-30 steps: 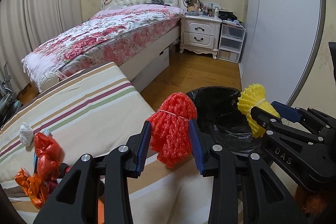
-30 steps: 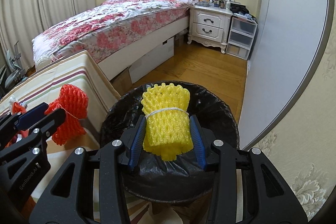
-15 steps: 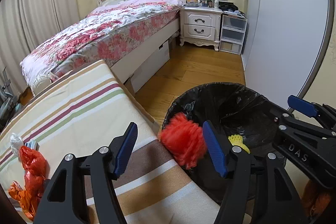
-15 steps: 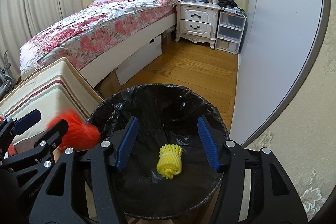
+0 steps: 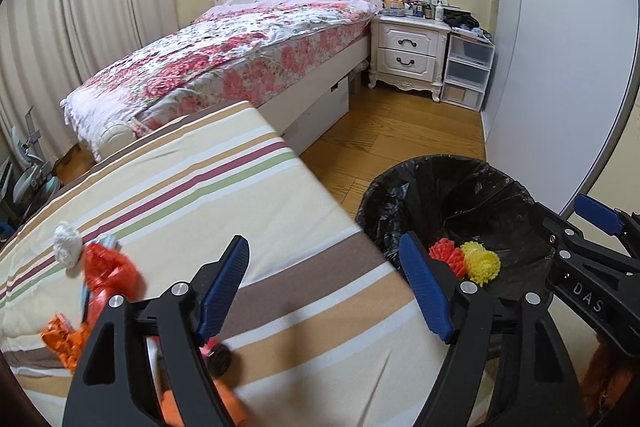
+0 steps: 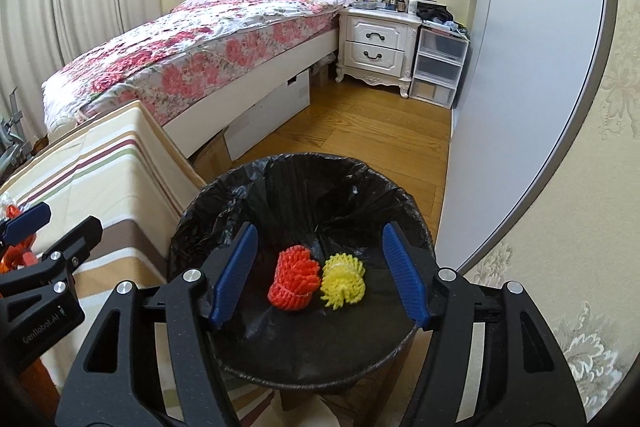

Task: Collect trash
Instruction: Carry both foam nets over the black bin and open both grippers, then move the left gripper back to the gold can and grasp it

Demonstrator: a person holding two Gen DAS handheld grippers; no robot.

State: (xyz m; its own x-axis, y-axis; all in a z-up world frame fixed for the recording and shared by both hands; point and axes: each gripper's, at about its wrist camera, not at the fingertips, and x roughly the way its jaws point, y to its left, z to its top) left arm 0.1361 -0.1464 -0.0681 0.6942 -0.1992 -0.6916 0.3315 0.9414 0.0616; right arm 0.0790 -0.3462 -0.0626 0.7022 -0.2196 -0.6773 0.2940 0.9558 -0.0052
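At the far left of the left wrist view, uncollected trash lies on the striped table (image 5: 248, 195). A white crumpled wad (image 5: 67, 246) sits highest, touching a red plastic wrapper (image 5: 108, 273) just below it. An orange wrapper (image 5: 64, 341) lies lower, near the table's left edge. More orange material and a small dark round object show between the gripper arms at the bottom; what they are cannot be told.

The left hand-held gripper (image 5: 324, 291) hovers over the table's right-hand part, close to the bin. Its jaws are opening and nothing is between them; it is released.

To the right of the table stands the trash bin (image 6: 208, 203), lined with a black bag and placed just beside the table edge. Inside, on the bag's bottom, lie two foam net sleeves: the red foam net (image 6: 295, 282) on the left and the yellow foam net (image 6: 343, 281) on the right, touching each other.

The right hand-held gripper (image 6: 320, 273) hovers above the bin's mouth. Its jaws are opening and hold nothing; the two nets seen between them lie well below, in the bin. It is released.

Status, as a judgement:
- Done: two items are deposited in the bin.
- Left: at least the white wad and the red and orange wrappers are not yet collected.
- The task appears partway complete. The likely next step is a reach leftward to the remaining items.
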